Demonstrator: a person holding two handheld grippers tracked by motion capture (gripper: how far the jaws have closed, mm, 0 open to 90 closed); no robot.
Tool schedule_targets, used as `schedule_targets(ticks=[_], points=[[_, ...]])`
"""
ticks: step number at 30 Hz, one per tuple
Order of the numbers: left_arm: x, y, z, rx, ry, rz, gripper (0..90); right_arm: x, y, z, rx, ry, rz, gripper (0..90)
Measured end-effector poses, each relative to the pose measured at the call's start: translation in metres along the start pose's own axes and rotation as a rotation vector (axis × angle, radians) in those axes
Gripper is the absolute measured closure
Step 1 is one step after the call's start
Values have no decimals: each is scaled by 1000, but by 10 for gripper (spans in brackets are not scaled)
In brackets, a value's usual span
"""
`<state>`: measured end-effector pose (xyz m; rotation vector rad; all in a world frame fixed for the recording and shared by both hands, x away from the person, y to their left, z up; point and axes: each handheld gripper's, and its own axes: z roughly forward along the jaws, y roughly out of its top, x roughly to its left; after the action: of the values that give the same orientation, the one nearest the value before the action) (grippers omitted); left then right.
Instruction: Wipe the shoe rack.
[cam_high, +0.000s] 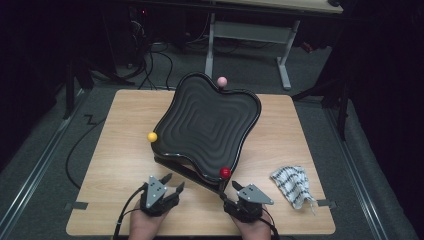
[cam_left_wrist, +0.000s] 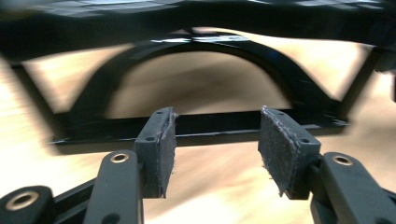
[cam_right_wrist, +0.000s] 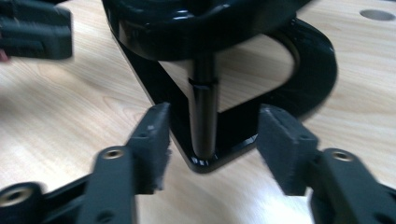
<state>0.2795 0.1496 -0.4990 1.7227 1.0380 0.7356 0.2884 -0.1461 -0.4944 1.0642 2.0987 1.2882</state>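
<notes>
Overall, scene: a wooden desk (cam_high: 115, 165) with pale grain and a matte top, standing on grey carpet.
Tray: a glossy black tray (cam_high: 207, 125) with a wavy, lobed outline and stepped concentric ridges across its face; it sits tilted on a stand near the middle of the desk.
Stand: a shiny black frame (cam_left_wrist: 196, 123) with an arched opening and a flat base bar on the wood; a slim round post (cam_right_wrist: 204, 112) rises from one base corner up to the tray's underside.
Balls: three small smooth balls at the tray's rim, a pink ball (cam_high: 222, 81) at the far edge, a yellow ball (cam_high: 152, 137) at the left edge and a red ball (cam_high: 225, 173) at the near right corner.
Cloth: a crumpled white cloth with a dark pattern (cam_high: 294, 185), lying on the desk well right of the tray.
Left tool: the left tool (cam_high: 169, 183) is released, jaws wide apart, fuzzy dark pads (cam_left_wrist: 166, 149) facing each other with nothing between them; it points at the stand's base, just short of it.
Right tool: the right tool (cam_right_wrist: 212, 149) is also released, jaws spread to either side of the post and the base corner, touching neither as far as can be told.
</notes>
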Motion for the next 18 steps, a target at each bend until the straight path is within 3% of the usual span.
schedule_targets(ticks=[5,7,9,15,17,18], points=[[34,-5,-4,42,95,-33,473,6,1,14,8,4,-43,727],[44,-4,-3,46,99,-85,470,3,0,13,4,6,-50,745],[49,-2,-1,34,110,-107,467,0,-2,9,6,-6,-50,745],[47,10,20,34,99,-98,468,-21,-15,-16,6,-62,-15,746],[40,11,27,32,58,-78,513,-28,-19,-25,6,-84,4,746],[33,12,30,29,38,-50,594,-31,-21,-29,6,-87,11,747]])
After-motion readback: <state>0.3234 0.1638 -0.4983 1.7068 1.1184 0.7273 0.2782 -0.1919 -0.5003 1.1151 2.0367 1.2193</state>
